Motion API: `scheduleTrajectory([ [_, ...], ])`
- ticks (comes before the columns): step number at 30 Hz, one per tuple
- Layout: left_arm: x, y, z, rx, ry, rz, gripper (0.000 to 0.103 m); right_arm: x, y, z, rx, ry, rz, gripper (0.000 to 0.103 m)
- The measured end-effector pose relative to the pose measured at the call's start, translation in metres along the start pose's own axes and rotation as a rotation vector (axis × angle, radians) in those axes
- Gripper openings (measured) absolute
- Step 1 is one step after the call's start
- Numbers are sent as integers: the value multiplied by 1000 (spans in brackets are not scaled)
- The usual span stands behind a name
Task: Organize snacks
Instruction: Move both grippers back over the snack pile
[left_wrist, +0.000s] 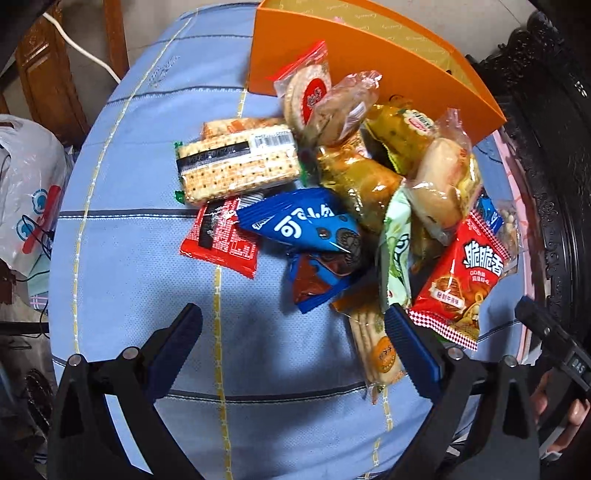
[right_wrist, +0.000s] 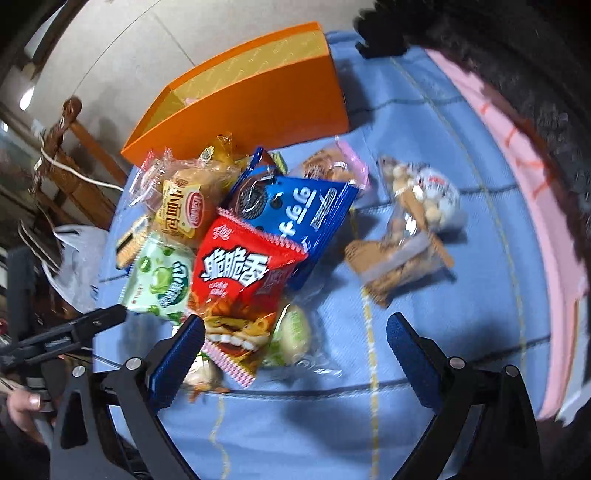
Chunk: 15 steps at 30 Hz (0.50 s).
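Left wrist: left gripper spread wide, empty, over blue cloth. Snack pile sits against orange box; red bag reads 脆脆香.

Right wrist: right gripper spread, empty. Same red bag near left finger; blue pack, nut bag apart.

Glossy plastic snack wrappers lie on matt woven cloth beside a smooth cardboard box.

Hidden / blurred bits
Orange box top cut by frame edge; nut bag motion-blurred, label unreadable.
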<state>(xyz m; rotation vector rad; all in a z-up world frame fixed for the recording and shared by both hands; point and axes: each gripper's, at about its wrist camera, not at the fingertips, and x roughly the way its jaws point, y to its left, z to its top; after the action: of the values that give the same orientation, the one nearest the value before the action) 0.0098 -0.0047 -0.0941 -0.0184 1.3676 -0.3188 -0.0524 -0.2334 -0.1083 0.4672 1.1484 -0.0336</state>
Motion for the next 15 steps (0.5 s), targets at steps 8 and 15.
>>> scheduleTrajectory([
  [8, 19, 36, 15, -73, 56, -32, 97, 2, -15, -30, 140, -2, -39, 99],
  [15, 22, 53, 16, -40, 104, -85, 97, 8, -7, -41, 162, 30, 8, 99],
])
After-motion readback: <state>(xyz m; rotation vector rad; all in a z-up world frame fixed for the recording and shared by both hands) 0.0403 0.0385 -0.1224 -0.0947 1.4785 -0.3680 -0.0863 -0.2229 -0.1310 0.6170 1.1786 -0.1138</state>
